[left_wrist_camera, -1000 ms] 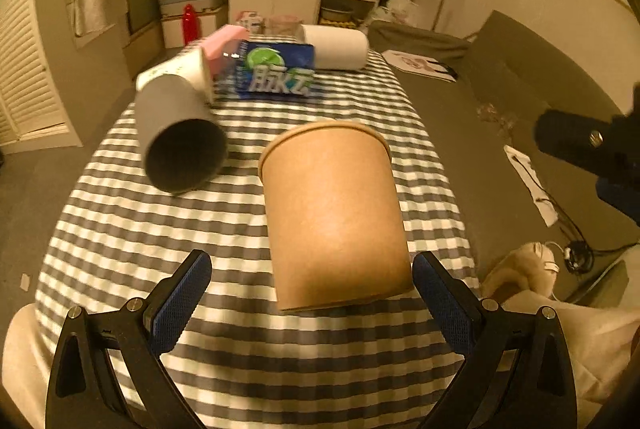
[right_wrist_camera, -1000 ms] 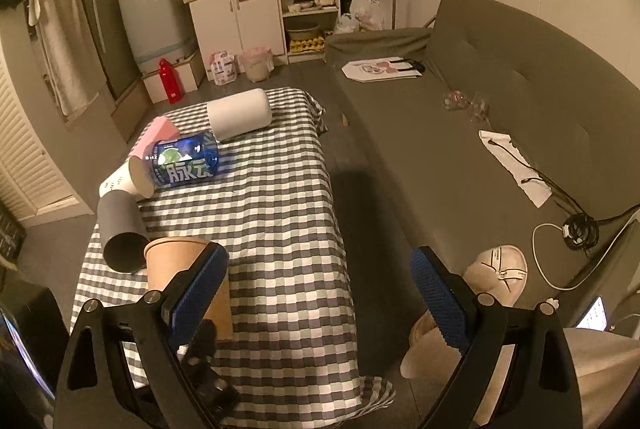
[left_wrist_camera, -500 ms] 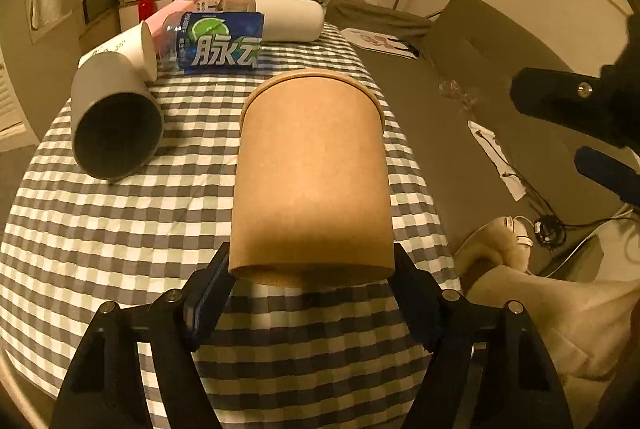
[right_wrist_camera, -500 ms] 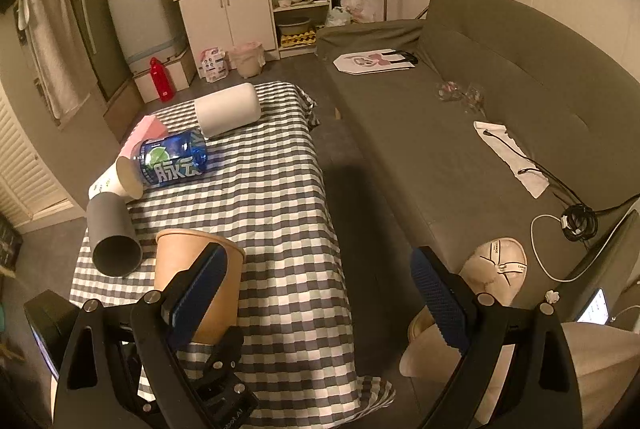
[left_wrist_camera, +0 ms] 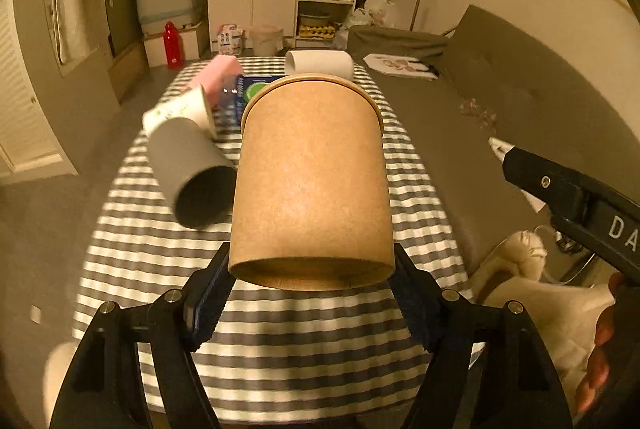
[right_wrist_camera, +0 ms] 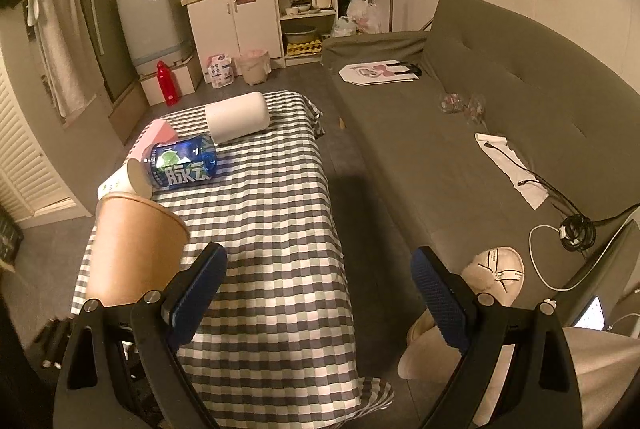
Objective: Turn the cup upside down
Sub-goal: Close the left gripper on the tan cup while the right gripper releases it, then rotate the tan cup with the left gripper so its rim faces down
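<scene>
A brown paper cup is held in my left gripper, whose two pads press its sides near the base. The cup is lifted off the checked tablecloth and tilted, rim pointing away, its base facing the camera. In the right wrist view the same cup hangs over the table's near left part. My right gripper is open and empty, above the table's right edge, and its body shows in the left wrist view.
On the table lie a grey tube, a white paper cup, a pink block, a blue can and a white roll. A grey sofa stands to the right, a shoe on the floor.
My left gripper closed on the brown cup, lifted it off the table and tilted it so its base shows. The right gripper stayed open, shifting only slightly.
</scene>
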`<state>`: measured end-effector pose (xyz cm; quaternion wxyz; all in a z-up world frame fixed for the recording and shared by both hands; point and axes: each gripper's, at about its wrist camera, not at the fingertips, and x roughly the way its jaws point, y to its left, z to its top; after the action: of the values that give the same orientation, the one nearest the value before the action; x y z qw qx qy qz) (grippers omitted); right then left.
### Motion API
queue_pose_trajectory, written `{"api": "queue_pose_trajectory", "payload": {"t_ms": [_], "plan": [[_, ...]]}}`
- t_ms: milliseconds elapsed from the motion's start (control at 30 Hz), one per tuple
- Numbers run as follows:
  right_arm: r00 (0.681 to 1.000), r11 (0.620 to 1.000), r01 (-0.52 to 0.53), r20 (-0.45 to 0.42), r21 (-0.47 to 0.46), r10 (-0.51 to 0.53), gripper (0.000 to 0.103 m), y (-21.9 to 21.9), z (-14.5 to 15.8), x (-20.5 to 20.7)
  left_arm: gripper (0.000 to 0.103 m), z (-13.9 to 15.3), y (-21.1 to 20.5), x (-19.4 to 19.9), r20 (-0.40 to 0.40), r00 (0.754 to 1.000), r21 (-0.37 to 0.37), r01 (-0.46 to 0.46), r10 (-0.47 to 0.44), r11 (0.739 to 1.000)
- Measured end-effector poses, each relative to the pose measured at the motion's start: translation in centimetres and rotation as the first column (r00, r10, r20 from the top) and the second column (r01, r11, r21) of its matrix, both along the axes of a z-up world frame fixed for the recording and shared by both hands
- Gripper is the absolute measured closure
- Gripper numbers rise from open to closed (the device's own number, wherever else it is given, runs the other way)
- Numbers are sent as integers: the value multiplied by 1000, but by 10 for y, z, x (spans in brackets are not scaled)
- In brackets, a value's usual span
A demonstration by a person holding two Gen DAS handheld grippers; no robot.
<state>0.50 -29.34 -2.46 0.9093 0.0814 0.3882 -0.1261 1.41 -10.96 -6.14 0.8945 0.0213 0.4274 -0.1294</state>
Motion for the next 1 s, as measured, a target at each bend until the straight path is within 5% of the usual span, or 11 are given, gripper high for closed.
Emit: {"api": "queue_pose_trajectory", "payload": {"t_ms": [367,567,1000], "plan": [[1000,1000,-21,-1,15,21,9,5,2,-2,27,-8,13,-16,-142,983,216,143,-114,966],[1000,999,-25,-1,40,25,9,5,3,0,27,-16,21,1,-271,959,215,148,-86,965],[1000,996,0,-31,90,3,9,-2,-4,5,27,-21,0,52,-320,942,270,194,-102,943]]}}
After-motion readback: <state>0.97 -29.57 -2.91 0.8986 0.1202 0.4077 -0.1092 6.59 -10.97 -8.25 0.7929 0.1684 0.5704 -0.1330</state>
